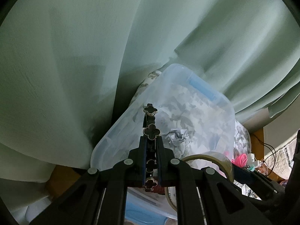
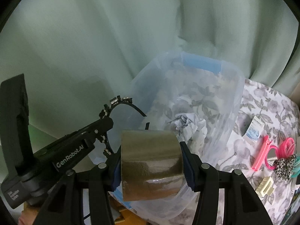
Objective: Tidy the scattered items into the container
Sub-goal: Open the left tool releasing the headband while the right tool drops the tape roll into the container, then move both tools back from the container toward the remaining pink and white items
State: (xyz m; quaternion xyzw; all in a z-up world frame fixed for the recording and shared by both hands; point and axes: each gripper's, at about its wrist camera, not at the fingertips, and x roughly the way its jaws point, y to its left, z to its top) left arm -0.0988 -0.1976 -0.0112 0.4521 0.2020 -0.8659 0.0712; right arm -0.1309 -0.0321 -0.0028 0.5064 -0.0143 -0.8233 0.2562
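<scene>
Mid-task, both hands loaded and over the bin (image 2: 232, 101) — a clear plastic tub with blue handles, standing on a floral cloth (image 2: 262, 101) in front of a green curtain (image 1: 75, 46).

Left gripper (image 1: 151, 140): fingers pressed nearly together, pinching a black headband (image 1: 151, 129) with clover charms; the band sticks up past the tips, over the bin's near-left rim. Right gripper (image 2: 151, 146): fingers part-spread, clamped on the flat sides of a tape roll (image 2: 150, 165), held above the bin's near edge. Neither item is released yet.

Inside the bin: crumpled paper (image 2: 189, 125) shows, so it looks like at least one item is already in; the rest of the floor is hard to read through the plastic.

Still left on the cloth, right of the bin — small box (image 2: 253, 129), pink clip (image 2: 260, 153), pink coil ties (image 2: 285, 148), leopard scrunchie (image 2: 284, 166), cream clip (image 2: 265, 187).

Judgement: roughly the middle; two drops pending, then several more pickups.
</scene>
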